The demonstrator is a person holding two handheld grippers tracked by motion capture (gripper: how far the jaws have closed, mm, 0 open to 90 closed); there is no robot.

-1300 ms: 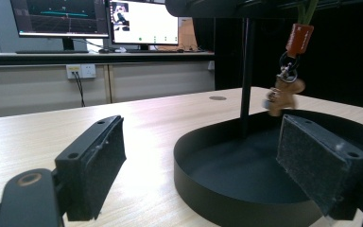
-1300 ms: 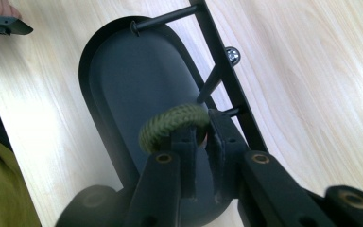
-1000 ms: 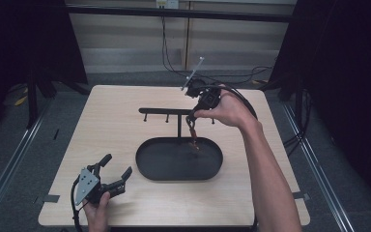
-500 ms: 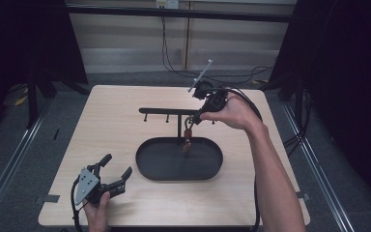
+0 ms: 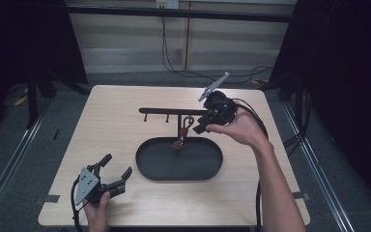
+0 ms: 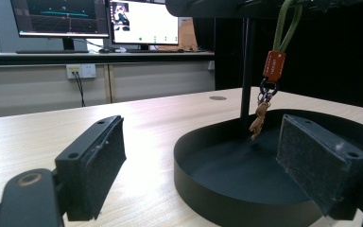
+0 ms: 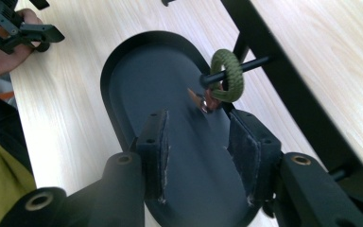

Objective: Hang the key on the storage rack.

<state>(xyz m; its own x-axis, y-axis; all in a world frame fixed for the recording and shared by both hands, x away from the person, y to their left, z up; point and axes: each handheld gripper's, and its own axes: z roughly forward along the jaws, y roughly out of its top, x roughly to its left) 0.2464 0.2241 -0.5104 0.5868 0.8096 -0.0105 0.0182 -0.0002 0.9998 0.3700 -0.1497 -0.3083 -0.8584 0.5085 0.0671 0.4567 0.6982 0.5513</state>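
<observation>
Now right gripper (image 7: 196,156) jaws just opening, nothing between them; keychain (image 7: 227,78) hangs on rack peg (image 7: 238,68) over tray (image 5: 147,169). Risk: withdrawing jaw snags loop, drags it off. Left gripper (image 6: 203,161) wide open, empty, near table's front-left corner.

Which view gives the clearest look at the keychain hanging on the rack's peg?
The left gripper view: the keychain hangs side-on, showing green cord, orange tag, metal ring and tan charm above the tray. The right gripper view shows the cord loop on the peg sharply, the rest blurred. The high view shows it small.
</observation>
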